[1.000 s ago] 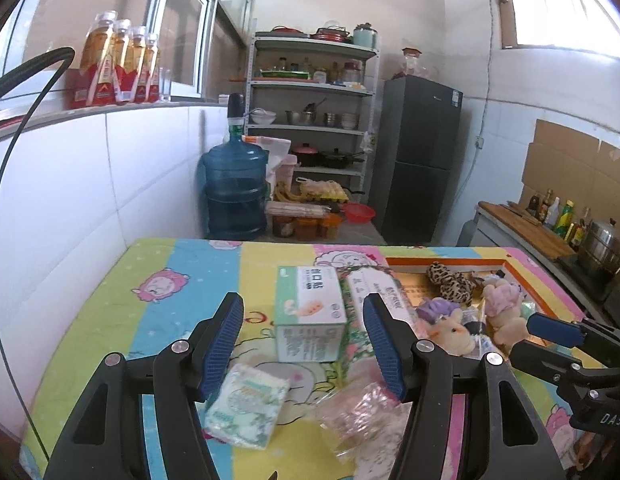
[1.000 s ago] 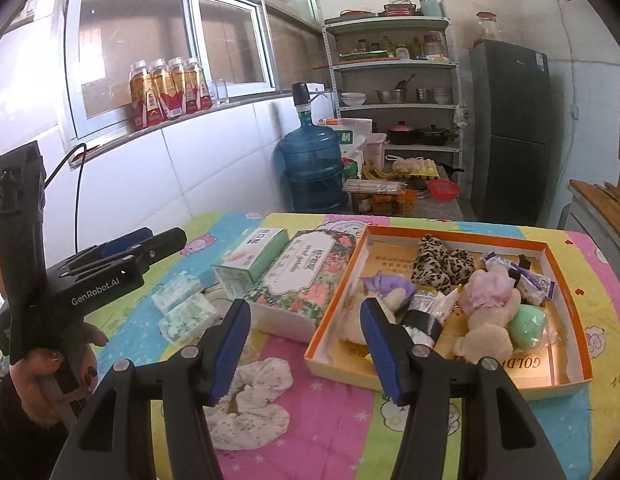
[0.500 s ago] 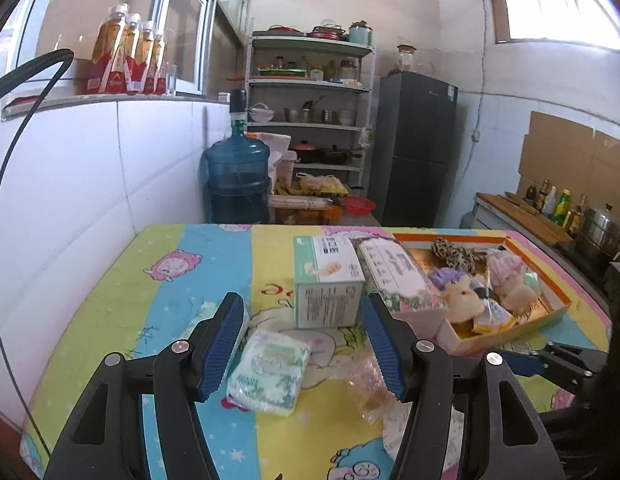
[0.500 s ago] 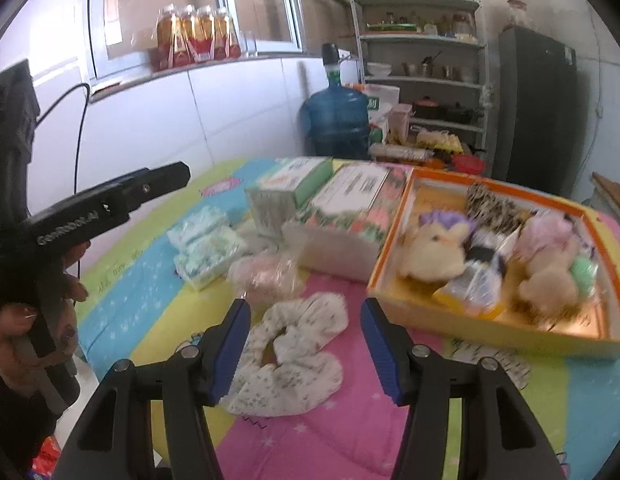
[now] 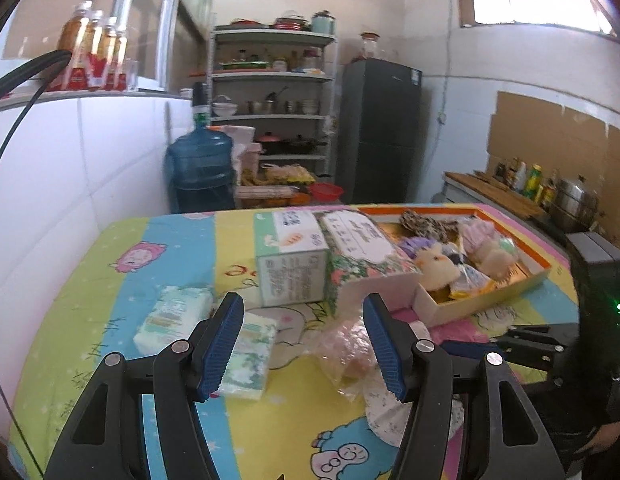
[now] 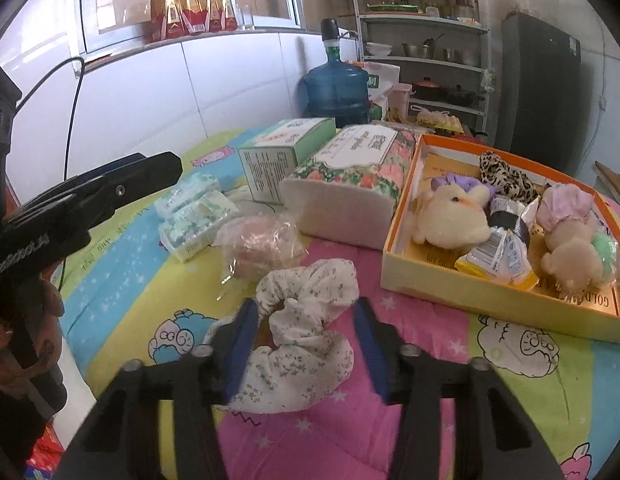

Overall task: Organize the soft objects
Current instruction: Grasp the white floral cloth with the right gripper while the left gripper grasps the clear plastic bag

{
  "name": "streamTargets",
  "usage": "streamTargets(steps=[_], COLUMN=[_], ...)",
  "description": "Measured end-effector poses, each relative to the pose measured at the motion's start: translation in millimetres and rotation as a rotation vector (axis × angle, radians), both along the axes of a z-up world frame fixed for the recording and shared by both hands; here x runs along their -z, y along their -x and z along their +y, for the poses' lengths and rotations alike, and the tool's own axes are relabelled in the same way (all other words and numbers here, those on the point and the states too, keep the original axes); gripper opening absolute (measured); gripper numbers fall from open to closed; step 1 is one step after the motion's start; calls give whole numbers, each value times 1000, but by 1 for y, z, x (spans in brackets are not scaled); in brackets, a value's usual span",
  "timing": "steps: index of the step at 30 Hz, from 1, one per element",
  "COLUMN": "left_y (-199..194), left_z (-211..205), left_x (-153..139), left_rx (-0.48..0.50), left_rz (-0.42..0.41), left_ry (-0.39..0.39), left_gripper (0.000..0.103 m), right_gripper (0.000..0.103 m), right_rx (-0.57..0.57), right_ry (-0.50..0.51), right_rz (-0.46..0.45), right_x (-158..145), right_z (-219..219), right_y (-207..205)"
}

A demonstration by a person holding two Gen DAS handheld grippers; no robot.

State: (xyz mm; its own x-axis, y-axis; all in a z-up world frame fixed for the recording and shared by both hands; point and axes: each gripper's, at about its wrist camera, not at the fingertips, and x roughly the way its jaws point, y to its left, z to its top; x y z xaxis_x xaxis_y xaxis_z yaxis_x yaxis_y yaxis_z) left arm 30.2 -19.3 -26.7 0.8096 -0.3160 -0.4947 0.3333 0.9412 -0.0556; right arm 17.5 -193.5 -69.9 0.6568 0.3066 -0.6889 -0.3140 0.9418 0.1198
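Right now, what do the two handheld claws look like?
Both the left claw and right claw have matte black linkage arms with silver pivot pins and ribbed blue pads. White lettering marks the left claw's body; a black cable trails from it.

A: Setting: a home kitchen. Straight beyond the left tongs [image 5: 303, 340] stands an open shelf rack [image 5: 271, 108] with pots, bowls and jars.

B: Agreed. A dark fridge [image 5: 380, 132] is right of the rack, a blue water jug [image 5: 201, 170] left of it. Far right of the tongs: a counter [image 5: 498, 192] with sauce bottles and a steel pot [image 5: 576, 200]. White tiled walls, drink bottles [image 5: 93, 58] on the sill.
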Motion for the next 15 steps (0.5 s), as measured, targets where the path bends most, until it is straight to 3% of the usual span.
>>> streamTargets(steps=[2, 5, 8, 15], left_y=[-1, -3, -6, -21], left_z=[-4, -11, -20, -43], left_x=[4, 10, 17, 36], left_rx=[30, 63, 116, 219], left_rz=[12, 26, 46, 101], left_ry=[-10, -32, -47, -134], left_gripper=[64, 64, 64, 64], right_gripper=[25, 16, 10, 9], right_rx=[-10, -28, -29, 16], right_ry=[4, 7, 12, -21], right_rz=[19, 24, 16, -17], right_x=[5, 8, 7, -8], right_z=[2, 5, 3, -22], right_y=[-1, 0, 4, 23])
